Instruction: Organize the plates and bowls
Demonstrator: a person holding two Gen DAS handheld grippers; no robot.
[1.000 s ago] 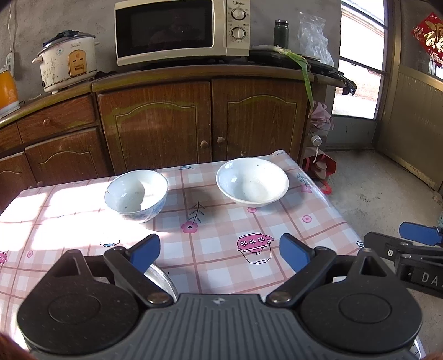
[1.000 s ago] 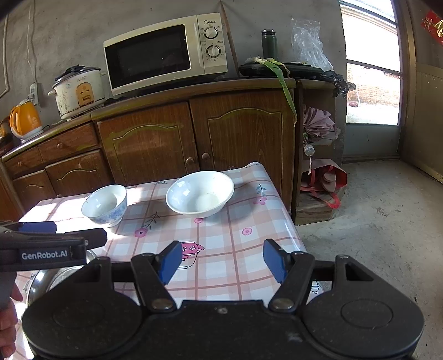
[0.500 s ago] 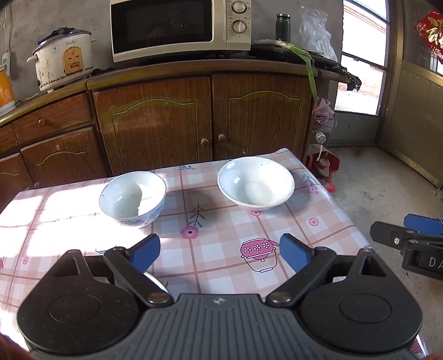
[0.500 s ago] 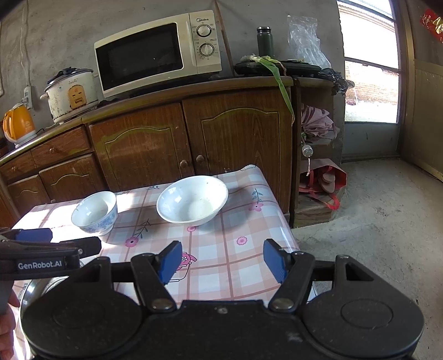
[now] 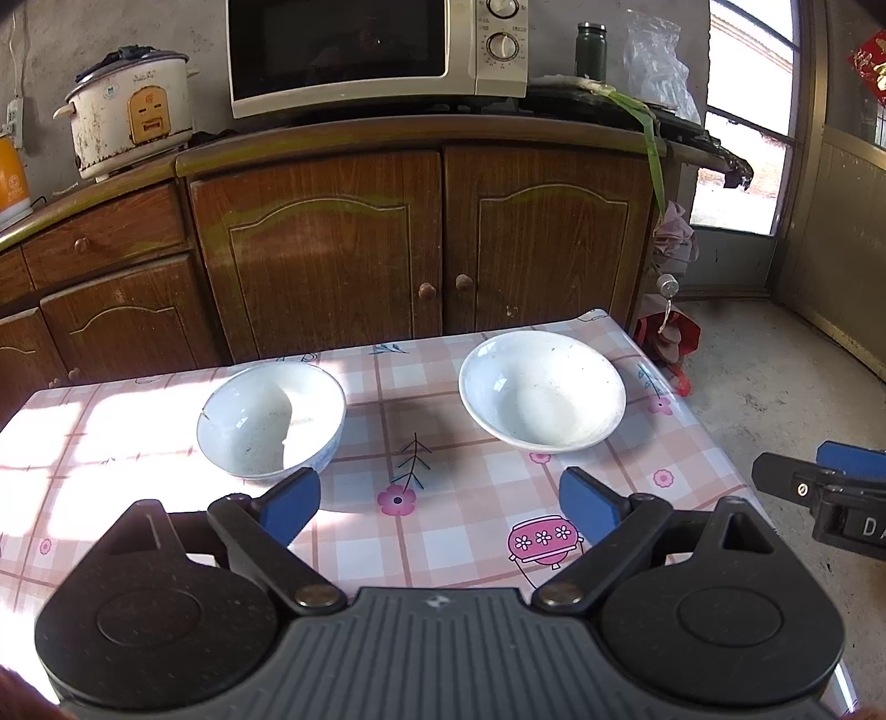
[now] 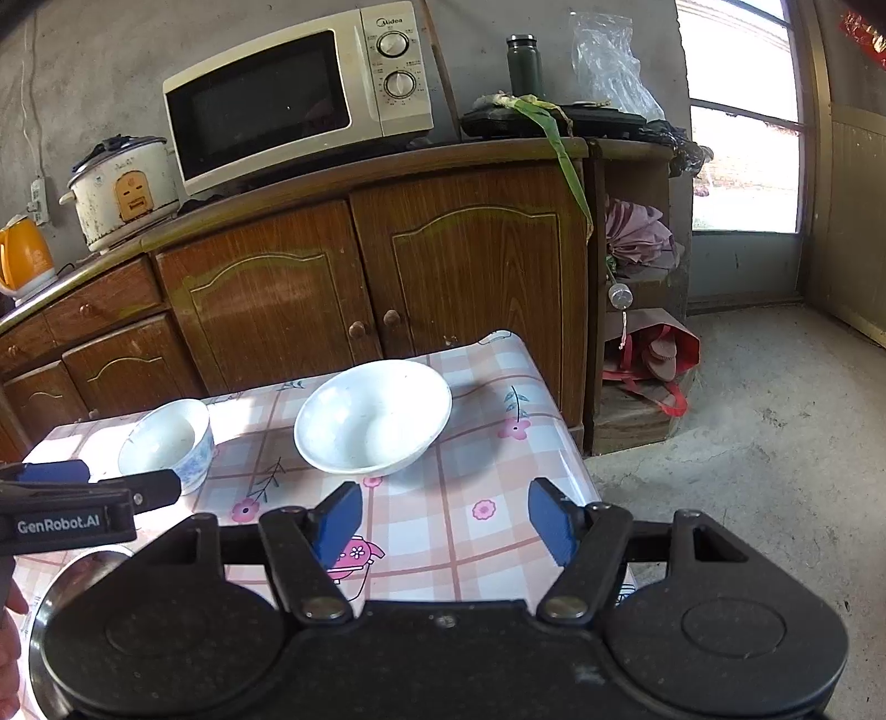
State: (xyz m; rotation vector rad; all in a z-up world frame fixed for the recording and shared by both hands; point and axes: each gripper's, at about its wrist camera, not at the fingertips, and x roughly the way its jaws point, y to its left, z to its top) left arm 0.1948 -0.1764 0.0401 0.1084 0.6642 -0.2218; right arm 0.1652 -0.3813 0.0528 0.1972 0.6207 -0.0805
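Two bowls stand on a pink checked tablecloth [image 5: 454,515]. A small deep bowl with a blue pattern [image 5: 271,418] sits on the left, also in the right wrist view [image 6: 166,440]. A wide shallow white bowl [image 5: 542,390] sits on the right, also in the right wrist view [image 6: 374,423]. My left gripper [image 5: 437,504] is open and empty, just short of the small bowl. My right gripper [image 6: 443,523] is open and empty, in front of the wide bowl near the table's right edge. A metal dish rim [image 6: 72,576] shows at the lower left.
A wooden cabinet [image 5: 421,243] stands behind the table with a microwave [image 5: 376,52] and a rice cooker [image 5: 133,113] on top. The table's right edge [image 6: 570,443] drops to a concrete floor [image 6: 764,443]. An orange kettle [image 6: 22,257] stands at the far left.
Both grippers have moved forward toward the bowls, which look larger and nearer. Both grippers stay open and empty. The bowls have not moved.
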